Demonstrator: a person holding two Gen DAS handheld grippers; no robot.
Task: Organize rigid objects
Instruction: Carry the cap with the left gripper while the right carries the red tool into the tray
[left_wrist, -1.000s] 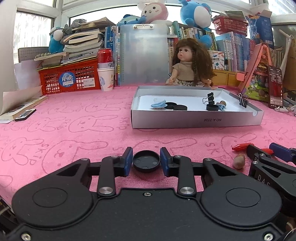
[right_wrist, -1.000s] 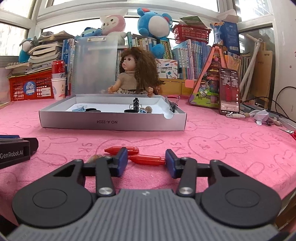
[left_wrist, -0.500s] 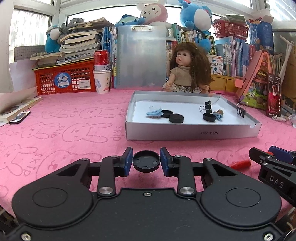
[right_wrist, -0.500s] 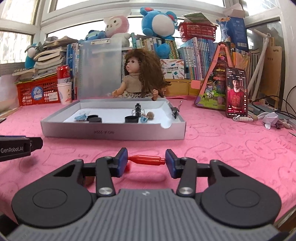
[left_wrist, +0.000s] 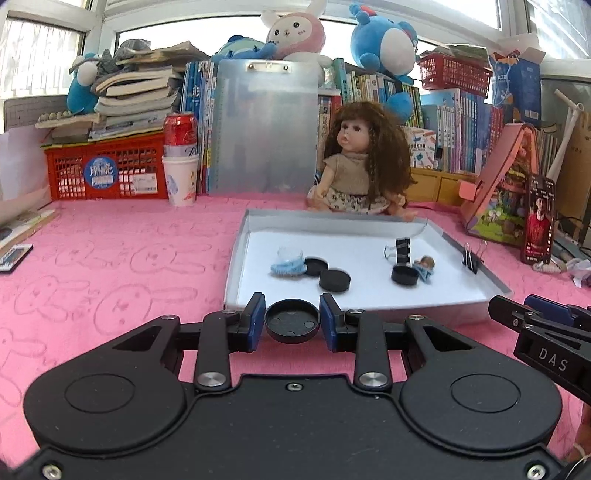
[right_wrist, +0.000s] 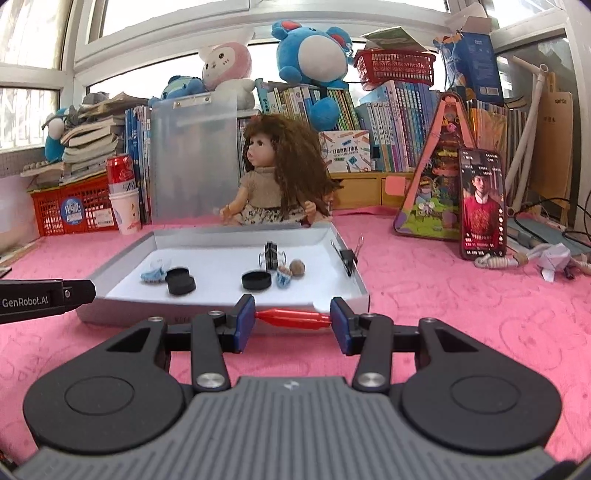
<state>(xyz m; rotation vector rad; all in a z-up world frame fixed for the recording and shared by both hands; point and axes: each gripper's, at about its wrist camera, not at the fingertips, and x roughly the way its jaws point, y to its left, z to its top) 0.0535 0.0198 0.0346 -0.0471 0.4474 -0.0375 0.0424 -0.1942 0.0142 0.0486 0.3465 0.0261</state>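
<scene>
My left gripper (left_wrist: 292, 322) is shut on a round black cap (left_wrist: 292, 320), held above the pink cloth just before the near wall of the shallow grey tray (left_wrist: 413, 309). My right gripper (right_wrist: 292, 319) is shut on a red plastic piece (right_wrist: 293, 319), held lengthwise between its pads at the tray's near wall (right_wrist: 207, 309). In the tray lie black caps (left_wrist: 334, 279), a blue clip (left_wrist: 288, 267), a black binder clip (left_wrist: 402, 251) and a small brown nut (right_wrist: 297, 267). Another binder clip (right_wrist: 348, 257) grips the tray's right wall.
A doll (left_wrist: 364, 166) sits right behind the tray, with a clipboard (left_wrist: 264, 125), books, plush toys and a red basket (left_wrist: 105, 173) along the back. A paper cup with a red can (left_wrist: 181, 173) stands at back left. A phone (right_wrist: 482, 205) leans at right.
Both grippers have risen off the cloth with their objects and moved forward toward the tray. The view now looks down into the tray.
</scene>
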